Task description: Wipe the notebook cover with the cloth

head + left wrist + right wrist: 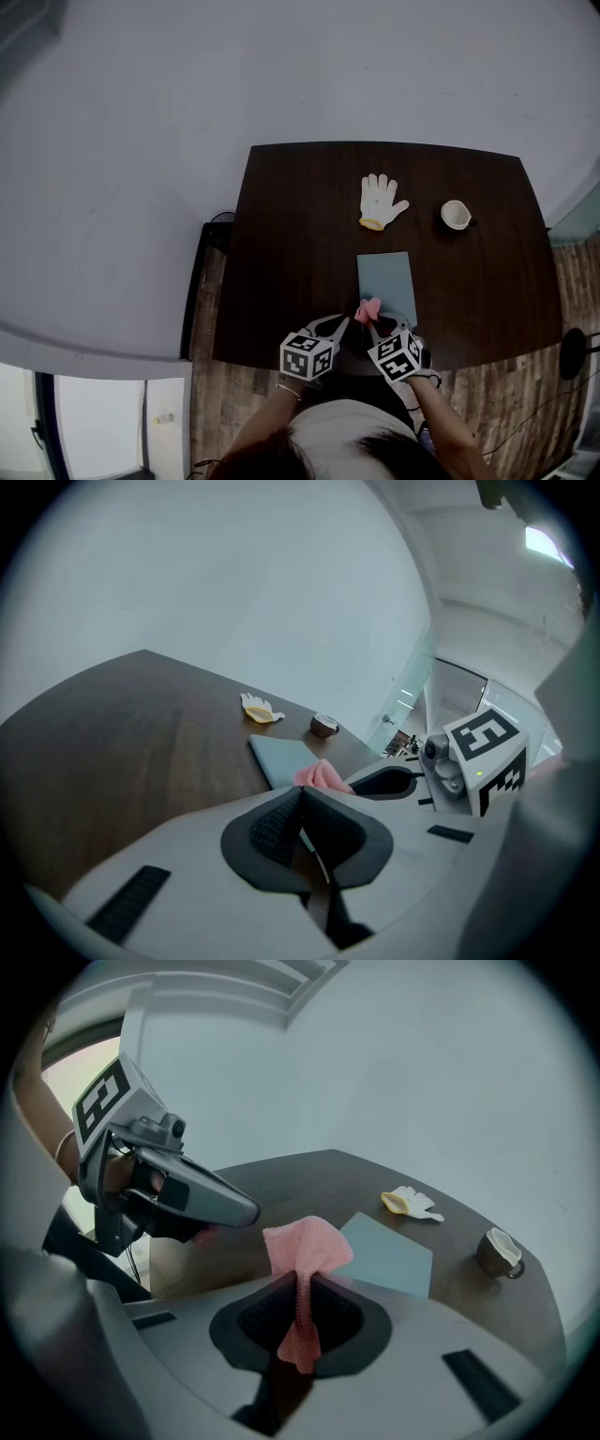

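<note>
A pale blue notebook [386,284] lies flat on the dark wooden table [291,253], near its front edge; the notebook [389,1255] also shows in the right gripper view. My right gripper [302,1290] is shut on a pink cloth [305,1251], which sticks up between its jaws. In the head view the cloth [368,310] hangs over the notebook's near left corner. My left gripper [301,803] is shut with nothing between its jaws, held just left of the right gripper [377,325] at the table's front edge. The cloth [323,775] and notebook [281,758] appear beyond it.
A white work glove with a yellow cuff [381,201] lies beyond the notebook. A small cup [457,215] stands at the back right. Wood flooring [234,394] surrounds the table, and a wall runs behind it.
</note>
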The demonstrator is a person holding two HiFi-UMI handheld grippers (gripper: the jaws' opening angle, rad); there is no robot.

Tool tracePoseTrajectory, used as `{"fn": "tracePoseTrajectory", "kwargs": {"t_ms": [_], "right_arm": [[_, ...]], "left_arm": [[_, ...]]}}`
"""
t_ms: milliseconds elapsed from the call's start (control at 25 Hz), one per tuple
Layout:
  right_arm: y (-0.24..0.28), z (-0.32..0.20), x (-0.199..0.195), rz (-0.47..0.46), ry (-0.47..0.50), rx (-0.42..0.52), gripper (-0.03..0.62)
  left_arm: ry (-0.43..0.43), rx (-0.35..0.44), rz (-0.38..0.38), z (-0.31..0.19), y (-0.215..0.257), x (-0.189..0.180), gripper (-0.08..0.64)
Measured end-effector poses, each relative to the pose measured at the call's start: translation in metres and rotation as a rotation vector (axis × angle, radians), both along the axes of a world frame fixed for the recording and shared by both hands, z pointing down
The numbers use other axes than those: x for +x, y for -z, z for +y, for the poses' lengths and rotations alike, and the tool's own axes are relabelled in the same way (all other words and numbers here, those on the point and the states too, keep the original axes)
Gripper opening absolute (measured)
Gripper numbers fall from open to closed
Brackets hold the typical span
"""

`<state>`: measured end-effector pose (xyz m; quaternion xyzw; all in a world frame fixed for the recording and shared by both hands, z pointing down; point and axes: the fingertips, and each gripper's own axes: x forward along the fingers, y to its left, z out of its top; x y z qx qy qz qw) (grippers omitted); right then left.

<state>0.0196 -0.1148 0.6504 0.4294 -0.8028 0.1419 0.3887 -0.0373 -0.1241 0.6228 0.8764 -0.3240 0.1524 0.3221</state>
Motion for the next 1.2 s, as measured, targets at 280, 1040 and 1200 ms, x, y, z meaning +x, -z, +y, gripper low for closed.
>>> {"fn": "tracePoseTrajectory", "kwargs": {"t_ms": [280,1040,1200], "right_arm": [[-0.023,0.012,-0.022,0.016,0.013,-0.047,0.044],[-0.033,0.023,0.012,0.032,-0.090,-0.024,0.044],[-0.033,0.026,0.029,0.030,-0.091,-0.021,0.044]], "left_arm": [[0.016,-0.003,0.002,0.006,-0.001,-0.023,0.018],[-0.017,0.011,0.012,0.022,0.000,-0.010,0.018],[0.016,0.011,0.018,0.023,0.001,0.001,0.018]]}}
